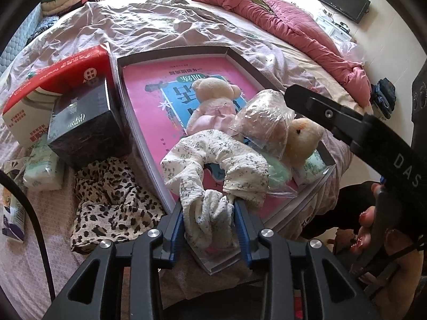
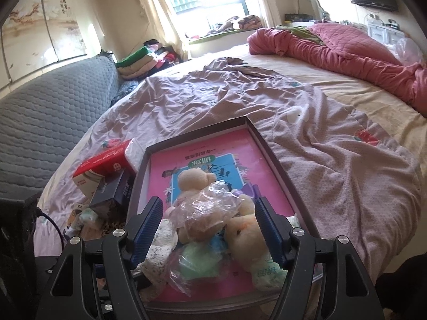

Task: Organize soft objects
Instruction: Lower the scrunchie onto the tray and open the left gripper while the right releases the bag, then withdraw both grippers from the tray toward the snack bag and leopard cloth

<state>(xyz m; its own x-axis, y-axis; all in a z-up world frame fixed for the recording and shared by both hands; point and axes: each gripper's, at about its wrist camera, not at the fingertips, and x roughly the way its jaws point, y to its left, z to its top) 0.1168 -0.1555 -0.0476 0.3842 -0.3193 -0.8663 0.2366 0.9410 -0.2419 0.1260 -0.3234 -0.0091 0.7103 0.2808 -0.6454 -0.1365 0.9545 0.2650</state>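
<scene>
A shallow grey tray (image 1: 173, 53) on the bed holds a pink book (image 1: 149, 85). On the book lie a cream plush in a pink dress (image 1: 213, 90), a plush in a clear bag (image 1: 259, 117), a yellow plush (image 1: 301, 138) and a white floral scrunchie (image 1: 213, 149). My left gripper (image 1: 209, 213) stands at the tray's near edge, jaws apart, with the scrunchie's tail lying loosely between the pads. My right gripper (image 2: 208, 208) hovers open above the bagged plush (image 2: 208, 213) and touches nothing. One of its black fingers (image 1: 320, 109) shows at the right in the left wrist view.
Left of the tray stand a black box (image 1: 82, 117) and a red-and-white carton (image 1: 53, 80). A leopard-print cloth (image 1: 112, 194) and a tissue pack (image 1: 40, 170) lie near them. A rumpled pink quilt (image 2: 347, 50) covers the bed's far right. A grey headboard (image 2: 53, 101) is at the left.
</scene>
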